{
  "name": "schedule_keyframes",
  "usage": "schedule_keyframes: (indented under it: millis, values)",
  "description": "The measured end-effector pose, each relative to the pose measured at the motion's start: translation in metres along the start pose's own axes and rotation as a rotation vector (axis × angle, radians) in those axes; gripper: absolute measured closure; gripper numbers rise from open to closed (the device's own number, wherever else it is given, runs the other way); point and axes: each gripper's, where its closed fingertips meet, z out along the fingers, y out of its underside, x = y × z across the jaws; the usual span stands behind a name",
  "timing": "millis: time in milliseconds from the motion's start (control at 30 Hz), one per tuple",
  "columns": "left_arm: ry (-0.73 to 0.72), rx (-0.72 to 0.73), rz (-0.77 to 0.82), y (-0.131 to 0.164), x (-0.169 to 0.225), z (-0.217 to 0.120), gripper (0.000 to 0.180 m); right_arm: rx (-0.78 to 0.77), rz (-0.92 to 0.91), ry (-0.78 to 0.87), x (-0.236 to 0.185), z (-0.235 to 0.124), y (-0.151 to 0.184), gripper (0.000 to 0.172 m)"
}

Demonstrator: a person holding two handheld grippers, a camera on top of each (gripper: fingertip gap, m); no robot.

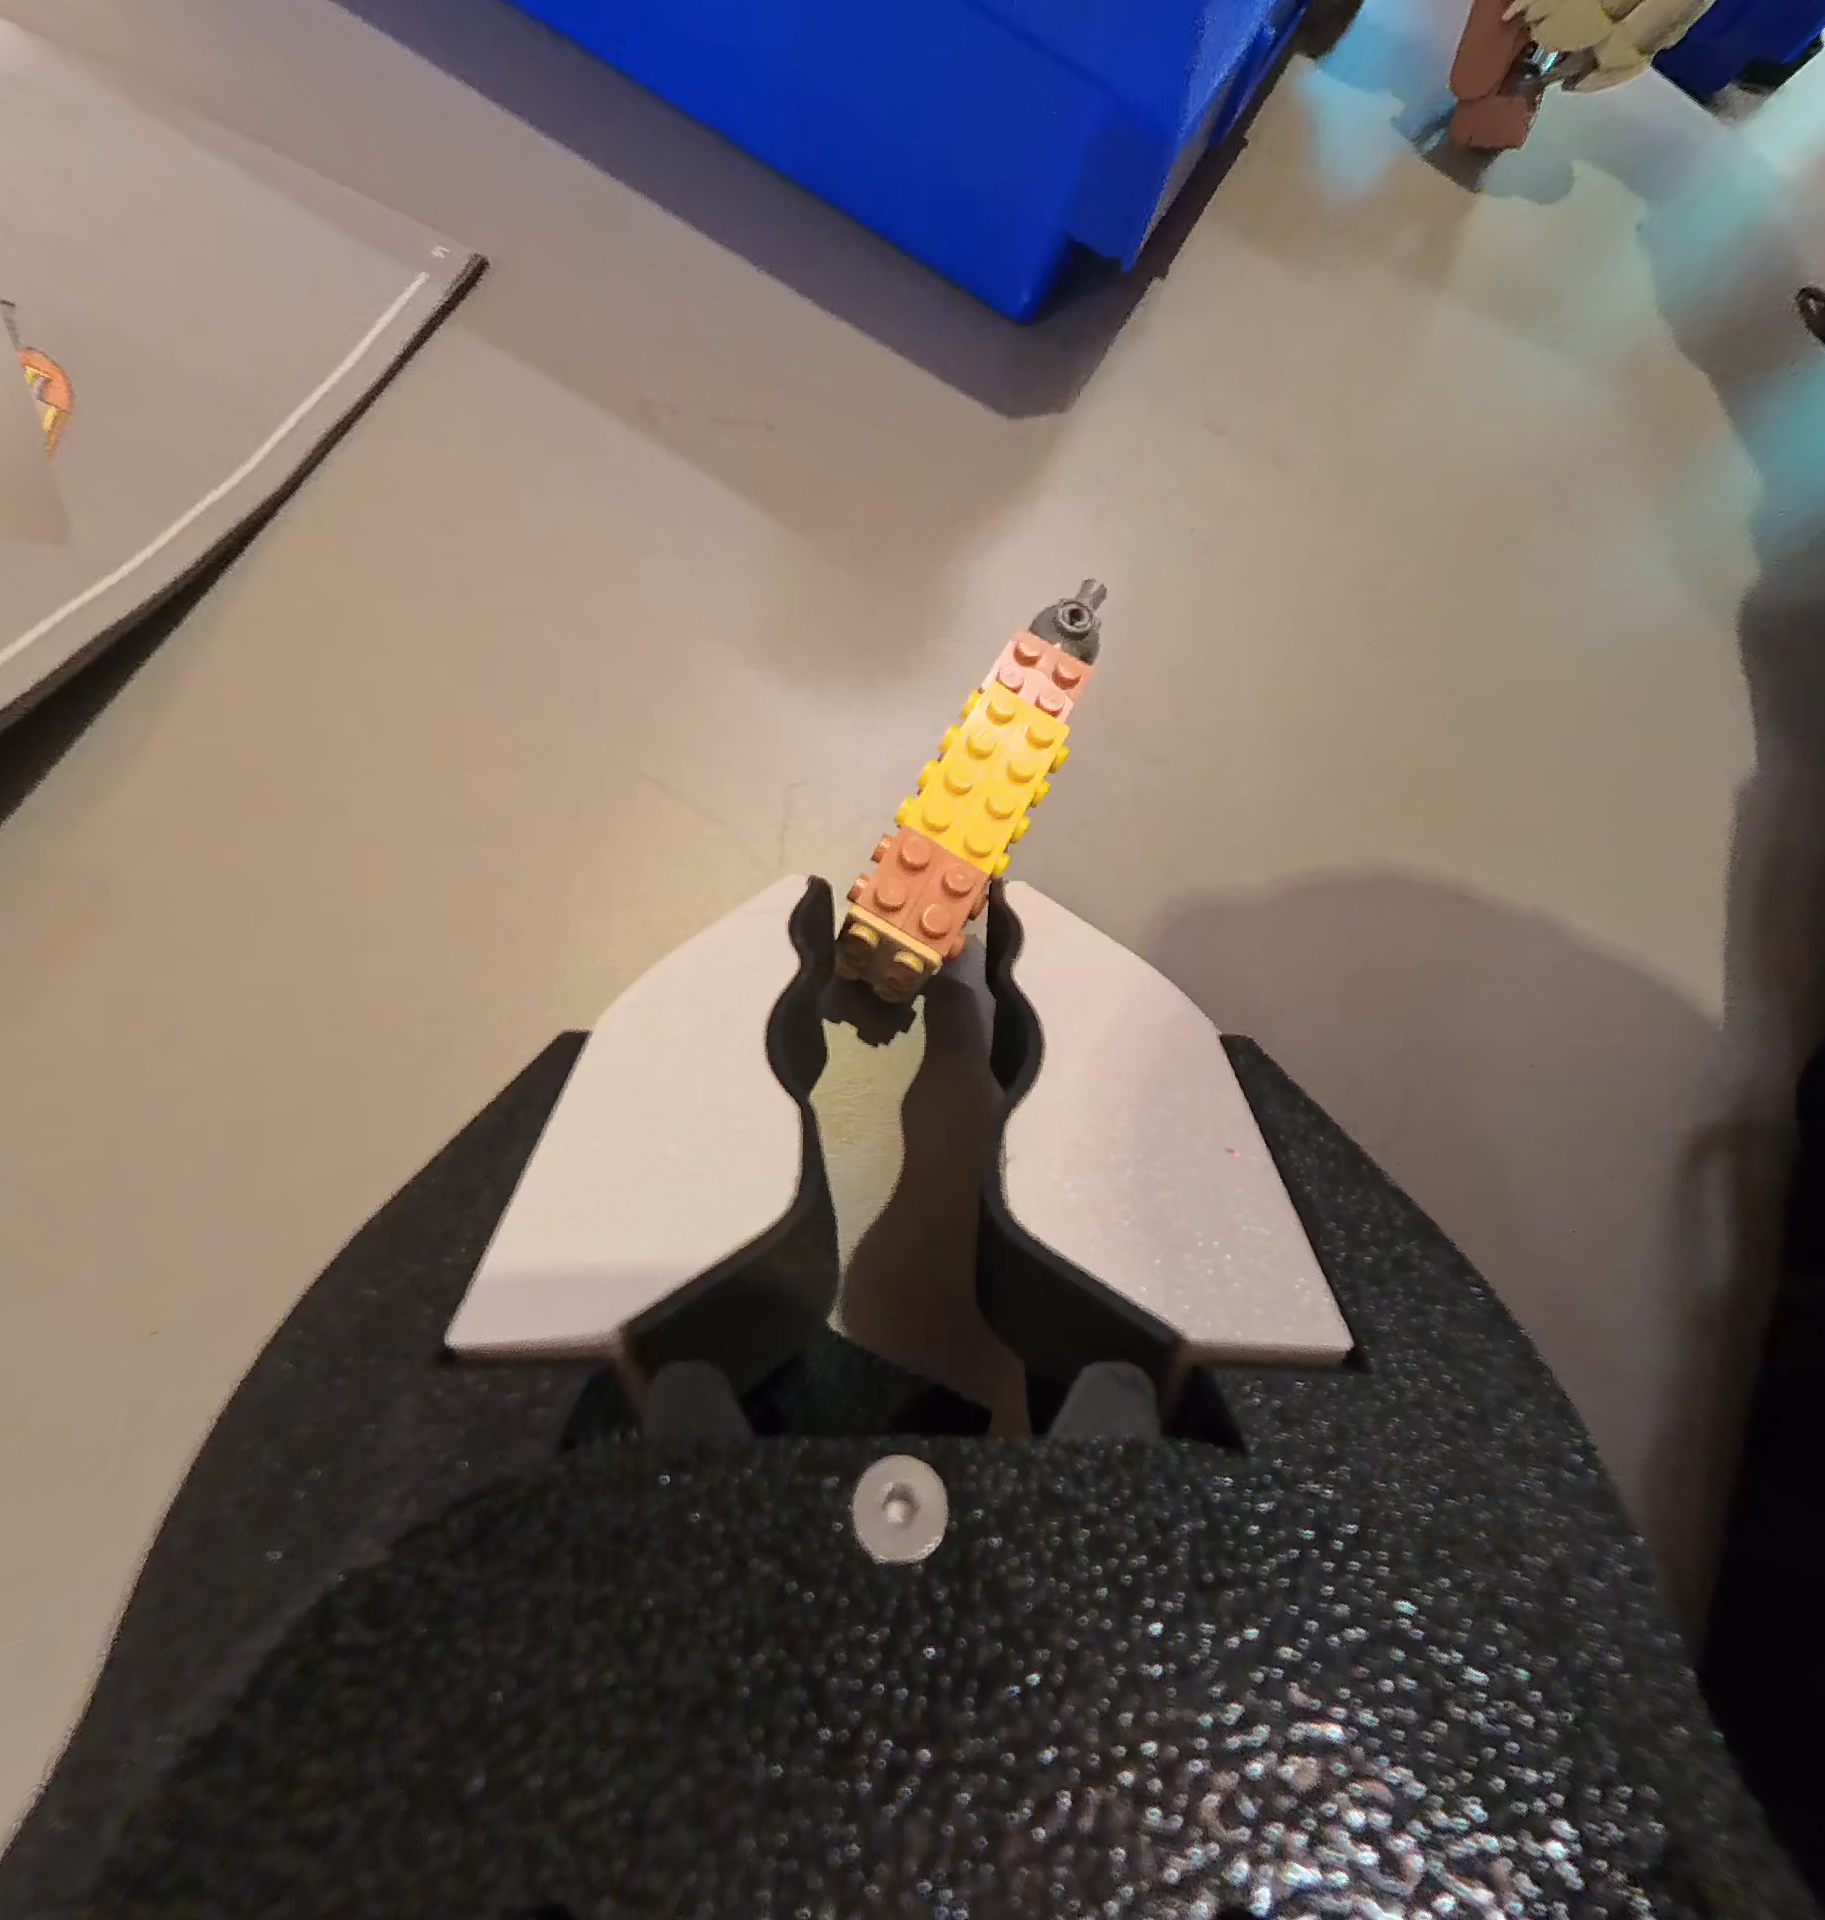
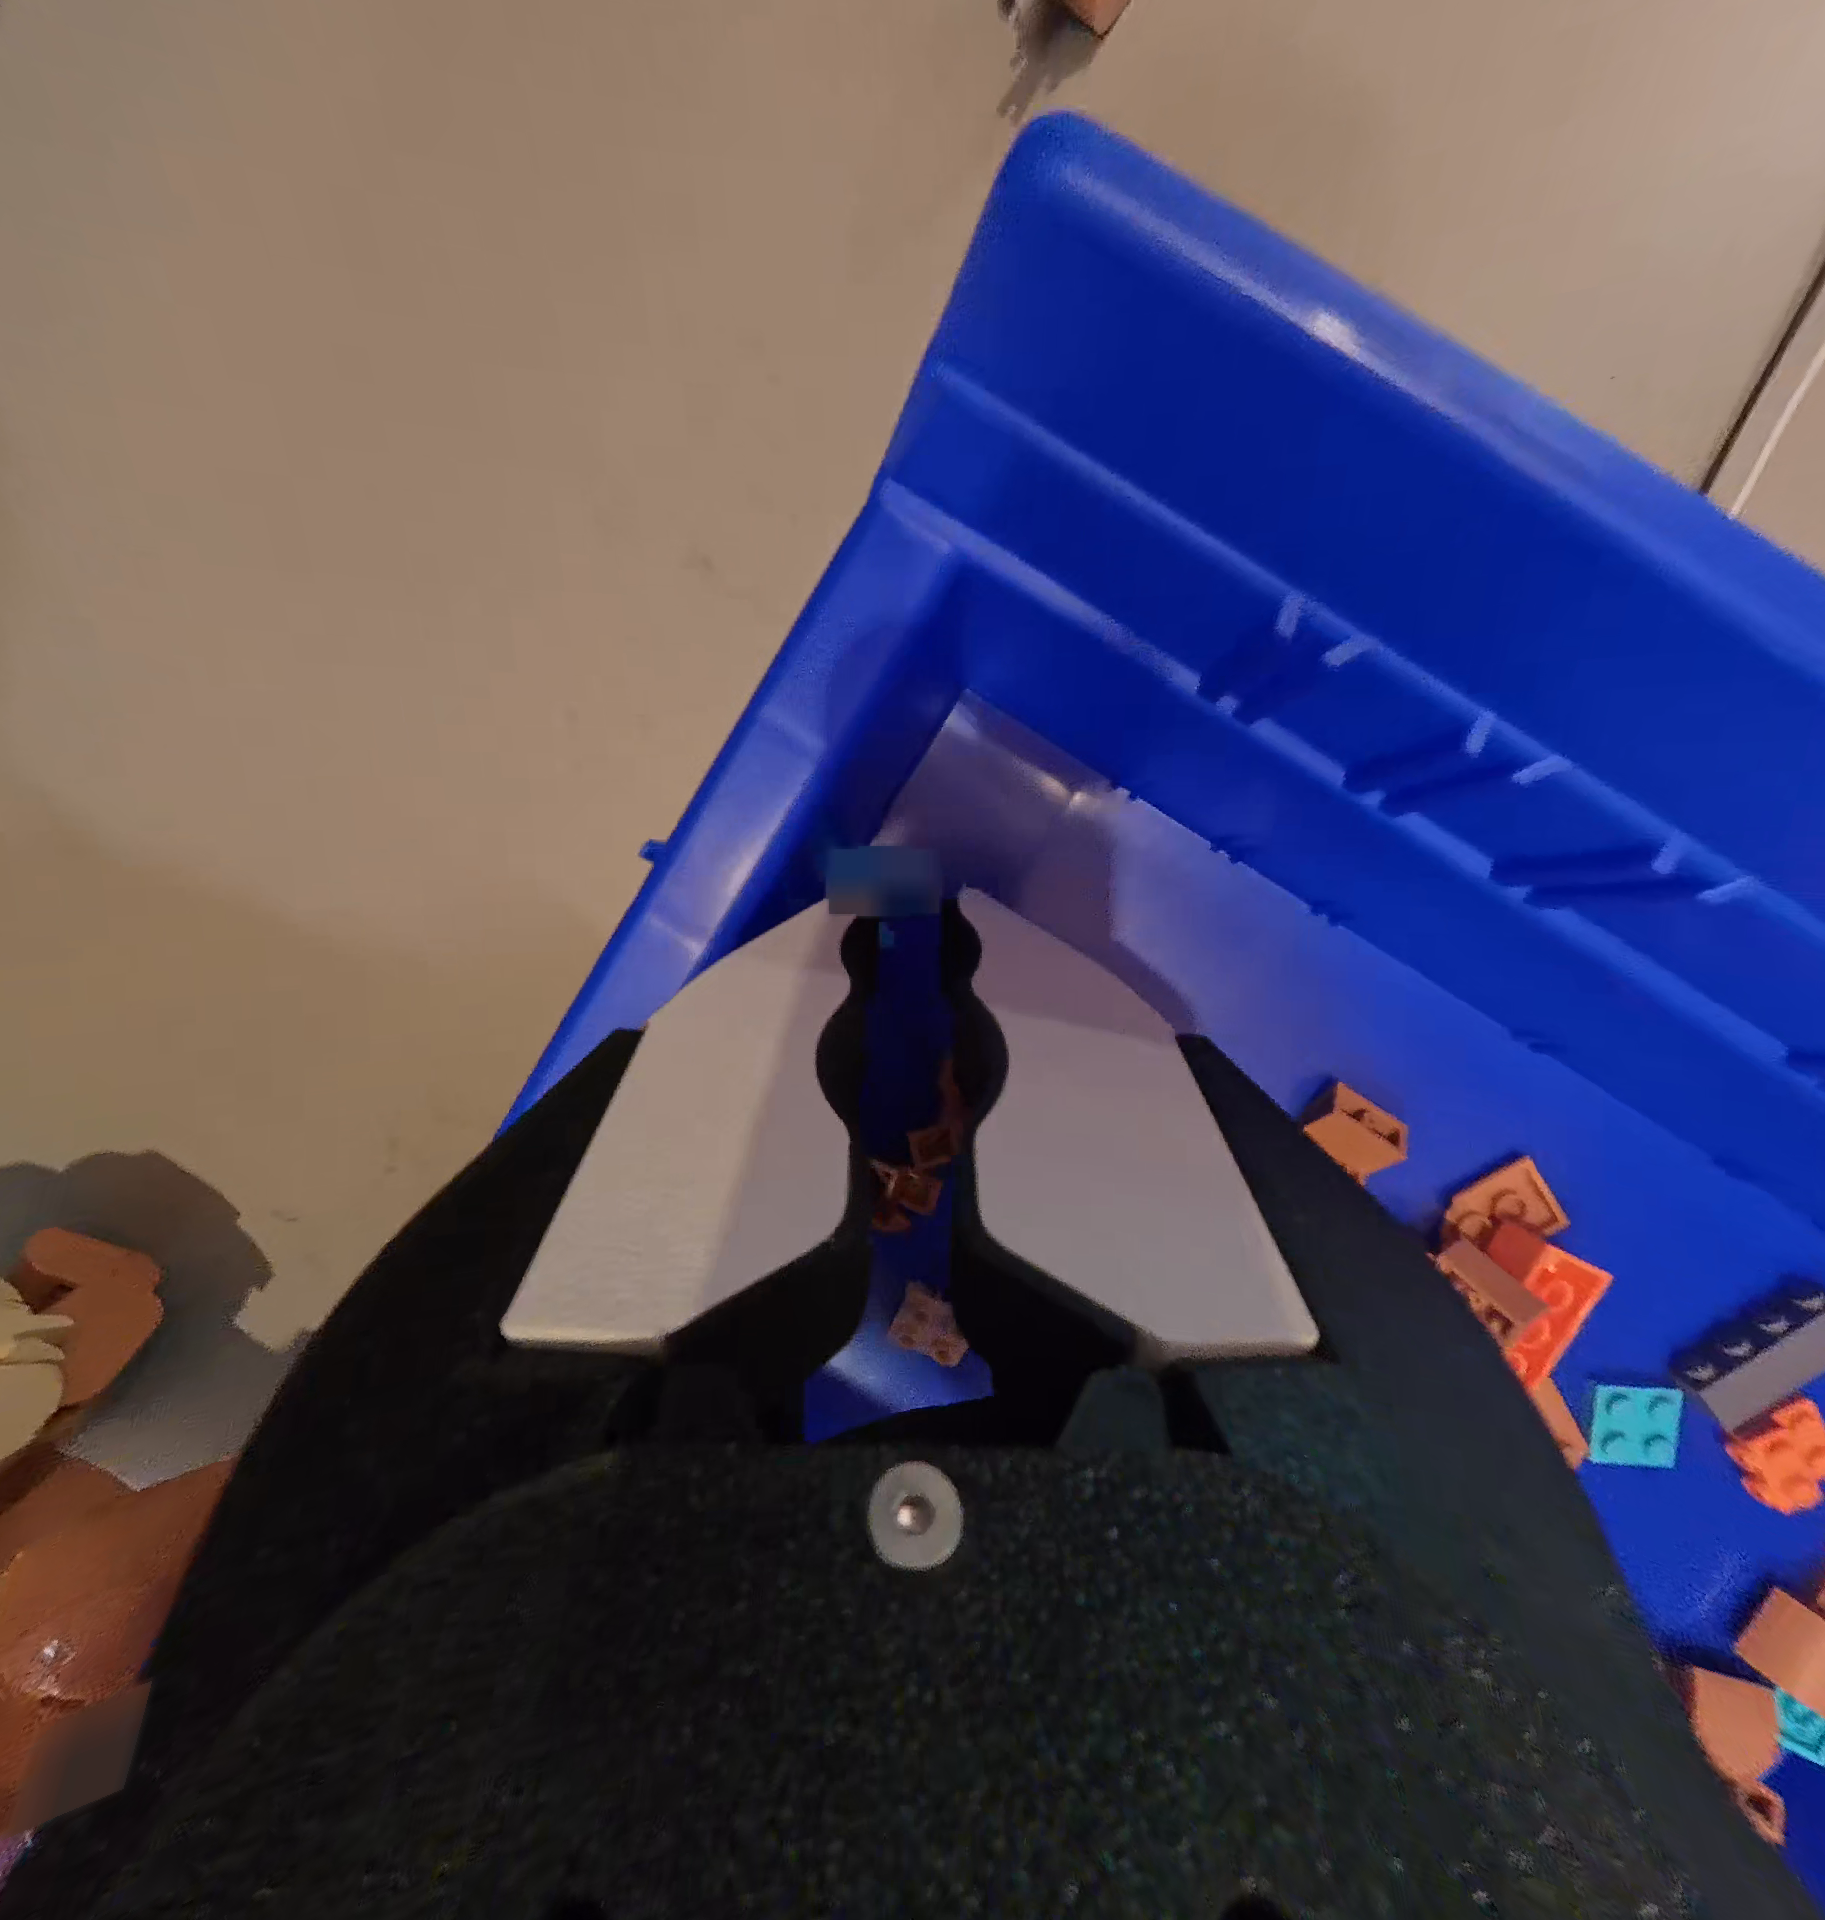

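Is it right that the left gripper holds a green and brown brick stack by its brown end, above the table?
Not quite: the brick stack is yellow and brown, not green. The left wrist view shows the left gripper gripping its brown end above the table.

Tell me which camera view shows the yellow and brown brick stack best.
The left wrist view. There the brick stack fills the centre, unblocked, its brown end between the fingertips of the left hand-held gripper, studs and dark tip sharp. The right wrist view shows none of it, only the blue bin and loose bricks.
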Motion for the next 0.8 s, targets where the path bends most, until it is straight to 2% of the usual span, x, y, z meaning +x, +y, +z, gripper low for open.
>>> schedule_keyframes:
  millis: [133, 333, 533, 800]
  values:
    - [0.008, -0.002, -0.013, 0.000, -0.001, 0.000, 0.153, -0.029, 0.010, -0.027, -0.002, 0.006, 0.006, 0.163]
    - [0.010, -0.003, -0.014, 0.000, 0.000, 0.000, 0.153, -0.119, -0.022, 0.051, 0.003, -0.002, 0.031, 0.163]
    - [0.009, -0.006, -0.012, 0.001, 0.000, 0.000, 0.153, -0.084, -0.054, 0.062, -0.004, -0.010, 0.017, 0.162]
    - [0.006, -0.002, -0.013, 0.000, -0.001, 0.000, 0.153, -0.109, -0.068, 0.035, -0.002, 0.004, 0.018, 0.161]
